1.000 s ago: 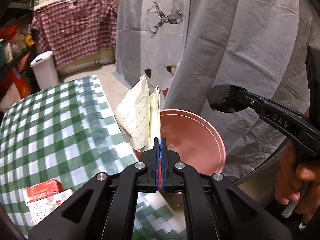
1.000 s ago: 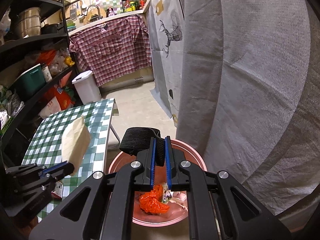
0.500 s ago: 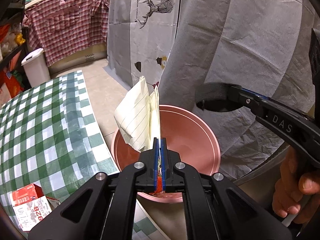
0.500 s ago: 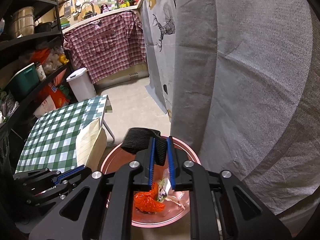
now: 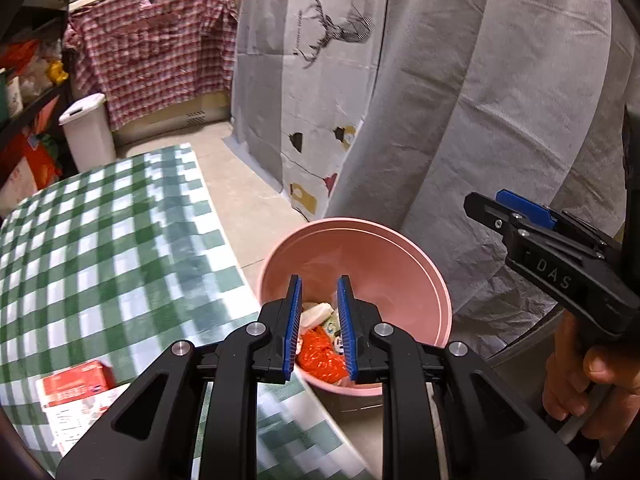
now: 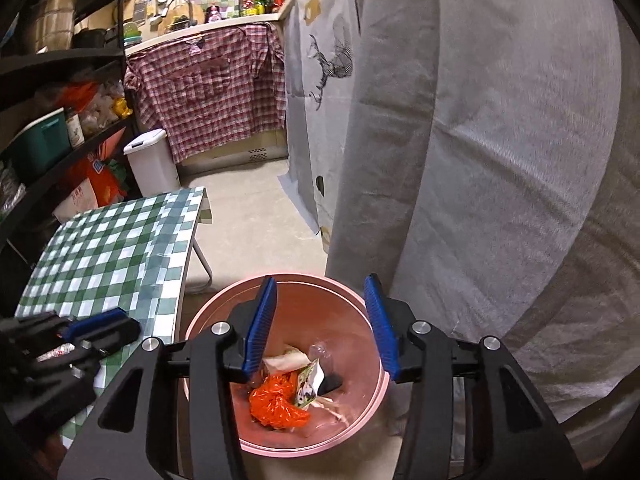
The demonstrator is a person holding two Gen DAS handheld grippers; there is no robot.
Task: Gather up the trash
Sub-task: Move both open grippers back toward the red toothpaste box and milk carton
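Note:
A pink bin (image 5: 400,236) stands on the floor beside the table, under both grippers. Inside lie an orange plastic bag (image 6: 276,400), a folded paper (image 6: 286,360), a small printed packet (image 6: 308,384) and a black piece (image 6: 332,382). My left gripper (image 5: 319,284) hovers over the bin's near side, its jaws opening with nothing between them; the orange bag (image 5: 320,356) shows below. My right gripper (image 6: 321,280) hangs over the bin (image 6: 320,312), its jaws opening wide and empty. In the left wrist view the right gripper's fingers (image 5: 508,208) reach in from the right.
A green checked table (image 5: 100,260) lies left of the bin, with a red and white box (image 5: 76,380) near its front. A grey curtain (image 5: 480,100) hangs close behind the bin. A white lidded bin (image 6: 152,160) and shelves stand at the back left. A person's hand (image 5: 592,380) holds the right gripper.
The left gripper let go of the lined paper and the right gripper let go of a black band; both dropped into the pink bin. Both pairs of jaws have spread apart.

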